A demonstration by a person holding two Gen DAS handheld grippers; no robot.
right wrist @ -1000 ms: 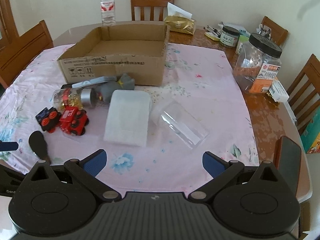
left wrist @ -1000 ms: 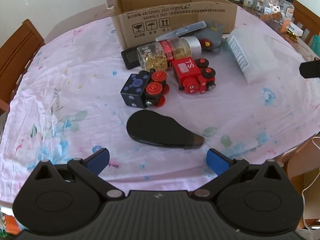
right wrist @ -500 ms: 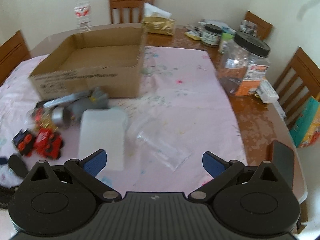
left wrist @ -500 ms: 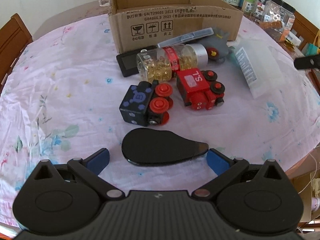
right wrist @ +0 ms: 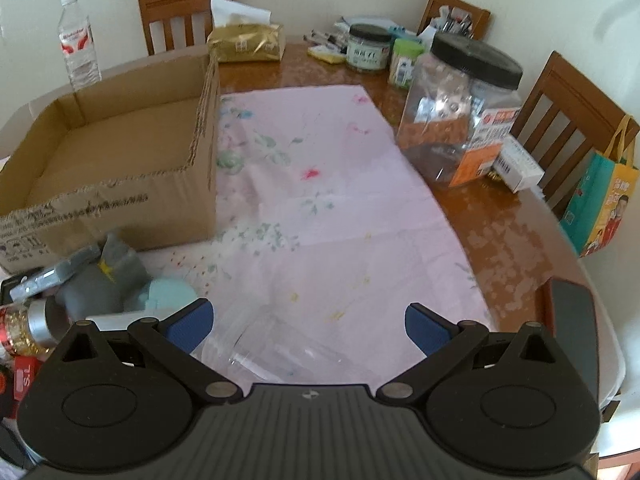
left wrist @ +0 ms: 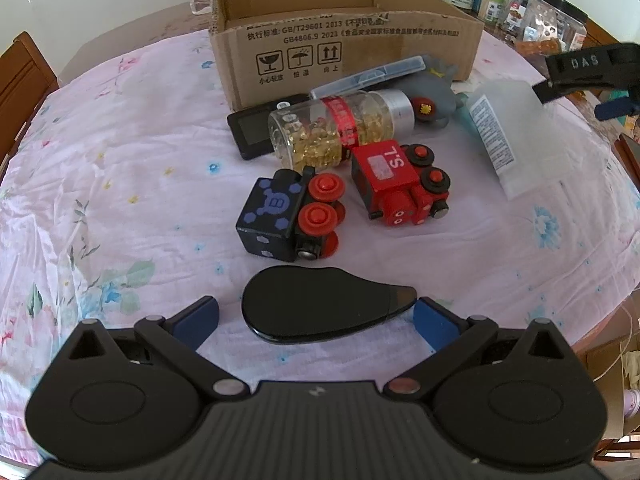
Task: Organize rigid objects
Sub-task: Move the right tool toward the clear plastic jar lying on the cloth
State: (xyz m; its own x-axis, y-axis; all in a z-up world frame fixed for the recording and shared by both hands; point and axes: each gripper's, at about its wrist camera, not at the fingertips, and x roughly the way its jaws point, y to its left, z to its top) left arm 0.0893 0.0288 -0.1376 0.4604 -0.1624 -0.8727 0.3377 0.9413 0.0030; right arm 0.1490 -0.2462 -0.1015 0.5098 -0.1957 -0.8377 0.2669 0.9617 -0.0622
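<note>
My left gripper [left wrist: 316, 316] is open, its blue pads on either side of a flat black teardrop-shaped object [left wrist: 320, 306] on the pink cloth. Beyond lie a black-and-red toy train [left wrist: 290, 216], a red toy train [left wrist: 402, 182], a clear bottle of gold capsules [left wrist: 340, 128], a black phone [left wrist: 256, 130], a grey toy plane [left wrist: 434, 94] and a white packet [left wrist: 512, 136]. The open cardboard box [left wrist: 344, 36] stands behind. My right gripper [right wrist: 308, 326] is open over a clear plastic piece [right wrist: 280, 344]; it also shows in the left wrist view [left wrist: 592, 80].
A large clear jar with a black lid [right wrist: 460, 108], small jars [right wrist: 368, 48], a gold packet [right wrist: 246, 44] and a water bottle [right wrist: 78, 48] stand on the wooden table's far side. Chairs [right wrist: 572, 120] ring the table. A dark phone [right wrist: 572, 320] lies at the right edge.
My left gripper has moved forward so the black teardrop object now sits between its pads. My right gripper has moved forward and swung right, over the clear plastic piece.
</note>
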